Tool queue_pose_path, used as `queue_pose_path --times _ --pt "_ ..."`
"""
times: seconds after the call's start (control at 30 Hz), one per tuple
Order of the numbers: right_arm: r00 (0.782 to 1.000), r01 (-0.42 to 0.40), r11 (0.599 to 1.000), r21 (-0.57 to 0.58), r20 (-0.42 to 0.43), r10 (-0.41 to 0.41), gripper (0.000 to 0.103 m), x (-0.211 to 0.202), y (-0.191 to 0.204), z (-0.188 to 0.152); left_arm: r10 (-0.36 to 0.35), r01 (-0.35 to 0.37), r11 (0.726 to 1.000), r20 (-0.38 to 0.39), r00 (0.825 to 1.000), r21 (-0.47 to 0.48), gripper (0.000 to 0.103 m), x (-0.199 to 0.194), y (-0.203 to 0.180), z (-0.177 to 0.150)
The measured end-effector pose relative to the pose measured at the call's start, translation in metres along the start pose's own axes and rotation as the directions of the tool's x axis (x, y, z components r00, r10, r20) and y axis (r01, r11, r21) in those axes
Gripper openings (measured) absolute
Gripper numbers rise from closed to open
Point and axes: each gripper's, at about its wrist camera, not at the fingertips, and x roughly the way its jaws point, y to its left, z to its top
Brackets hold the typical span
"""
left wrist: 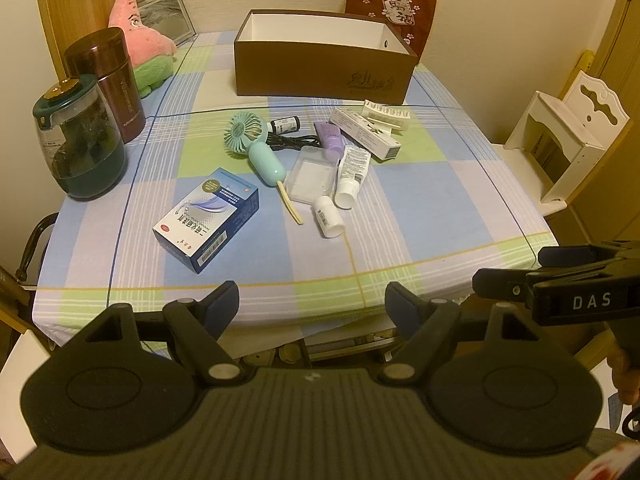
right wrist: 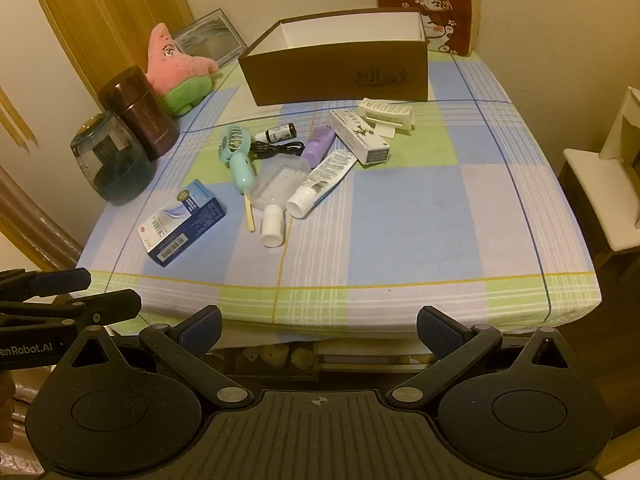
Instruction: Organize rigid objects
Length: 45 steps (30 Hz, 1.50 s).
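An open brown box (left wrist: 320, 76) (right wrist: 340, 76) with a white inside stands at the back of the checked tablecloth. In front of it lie a blue medicine box (left wrist: 208, 224) (right wrist: 180, 226), a mint hand fan (left wrist: 256, 144), a white bottle (left wrist: 328, 216), a white tube (left wrist: 352, 172), a purple tube (left wrist: 332, 138), a clear case (left wrist: 312, 174), a long white carton (left wrist: 366, 132) and a black cable (left wrist: 292, 142). My left gripper (left wrist: 312, 300) (right wrist: 108, 288) and right gripper (right wrist: 319, 320) (left wrist: 512, 268) hover before the table's front edge, both open and holding nothing.
A green glass kettle (left wrist: 80, 144), a maroon thermos (left wrist: 108, 80) and a pink plush (left wrist: 144, 44) line the left side. A brown cushion (left wrist: 392, 8) leans on the wall behind the box. A white shelf (left wrist: 568, 136) sits on a chair to the right.
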Motion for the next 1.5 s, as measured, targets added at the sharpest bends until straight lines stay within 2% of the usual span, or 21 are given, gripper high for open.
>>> queue_pose_path --times 1.5 --pt "1.000 -0.015 1.000 0.002 -0.010 0.015 0.103 0.011 0.002 0.004 0.005 -0.005 1.000 -0.004 1.000 -0.011 0.079 0.002 -0.002 0.002"
